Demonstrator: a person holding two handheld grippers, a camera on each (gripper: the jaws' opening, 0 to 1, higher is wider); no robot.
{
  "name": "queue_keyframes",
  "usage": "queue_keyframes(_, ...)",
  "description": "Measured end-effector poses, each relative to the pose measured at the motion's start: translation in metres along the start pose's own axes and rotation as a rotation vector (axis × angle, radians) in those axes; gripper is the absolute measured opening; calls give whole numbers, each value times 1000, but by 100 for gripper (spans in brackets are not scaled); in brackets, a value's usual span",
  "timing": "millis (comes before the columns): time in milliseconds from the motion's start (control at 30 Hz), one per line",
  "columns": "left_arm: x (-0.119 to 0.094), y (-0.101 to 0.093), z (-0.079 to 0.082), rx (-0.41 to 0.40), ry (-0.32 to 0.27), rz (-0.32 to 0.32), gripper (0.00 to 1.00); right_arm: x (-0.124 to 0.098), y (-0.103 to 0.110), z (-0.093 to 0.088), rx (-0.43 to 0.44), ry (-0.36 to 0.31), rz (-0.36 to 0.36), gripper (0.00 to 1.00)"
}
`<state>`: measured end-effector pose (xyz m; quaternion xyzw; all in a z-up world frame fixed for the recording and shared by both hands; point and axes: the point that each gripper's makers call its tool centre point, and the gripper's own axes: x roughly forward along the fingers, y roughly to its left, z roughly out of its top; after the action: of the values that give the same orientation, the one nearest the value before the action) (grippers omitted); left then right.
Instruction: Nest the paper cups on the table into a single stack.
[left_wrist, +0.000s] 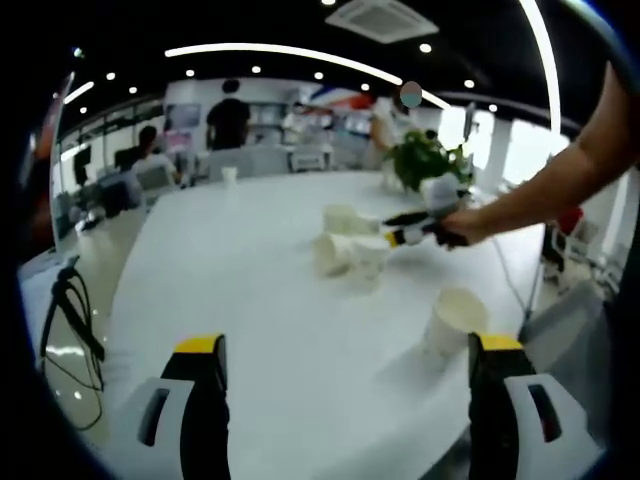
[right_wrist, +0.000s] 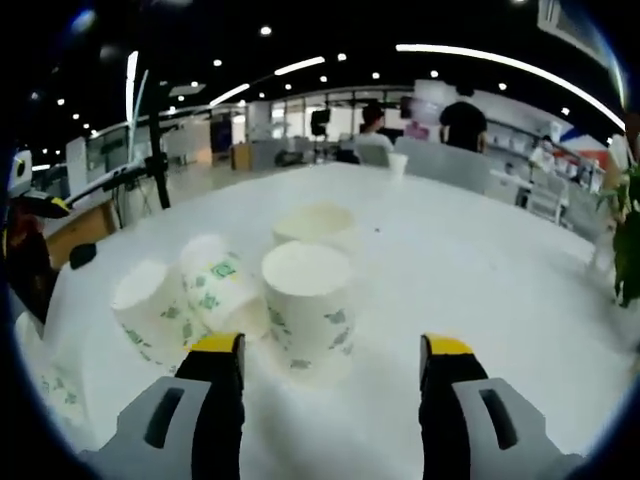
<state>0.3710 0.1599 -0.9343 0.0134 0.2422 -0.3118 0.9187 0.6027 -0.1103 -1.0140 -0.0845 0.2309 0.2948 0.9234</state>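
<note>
Right gripper (right_wrist: 331, 385) is hovering, jaws wide and empty, before an upright white green-printed paper cup (right_wrist: 307, 308) on the white table (right_wrist: 480, 260); left gripper (left_wrist: 345, 390) is likewise gaping, empty.

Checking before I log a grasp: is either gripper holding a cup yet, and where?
No: both the left gripper and right gripper are open and empty.

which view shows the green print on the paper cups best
The right gripper view: the cups sit close ahead of the right gripper, green pattern clear. In the left gripper view the cups lie far off and look plain white.
</note>
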Motion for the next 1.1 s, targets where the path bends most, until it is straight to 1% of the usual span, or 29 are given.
queue_keyframes(67,0,0,-1,0,4,-1,100,5,2,4,21,-11,15,62)
queue_keyframes(100,0,0,-2,-1,6,-1,100,7,5,5,14,-14,31,60)
queue_keyframes(167,1,0,-3,-4,11,-3,100,11,7,4,-11,-2,40,56)
queue_keyframes(233,1,1,-4,-12,11,-3,100,15,10,2,-7,19,49,52)
queue_keyframes(400,2,0,-3,-1,5,-7,100,20,13,-2,-13,34,65,46)
queue_keyframes(533,1,0,-4,9,9,-8,100,22,14,-3,-13,40,70,43)
queue_keyframes(700,3,5,-5,13,17,-9,100,25,17,0,-27,37,84,39)
queue_keyframes(833,5,6,-2,17,11,-14,100,27,19,5,-39,29,93,38)
queue_keyframes(1100,7,4,-1,20,13,-19,100,24,18,7,-37,19,99,37)
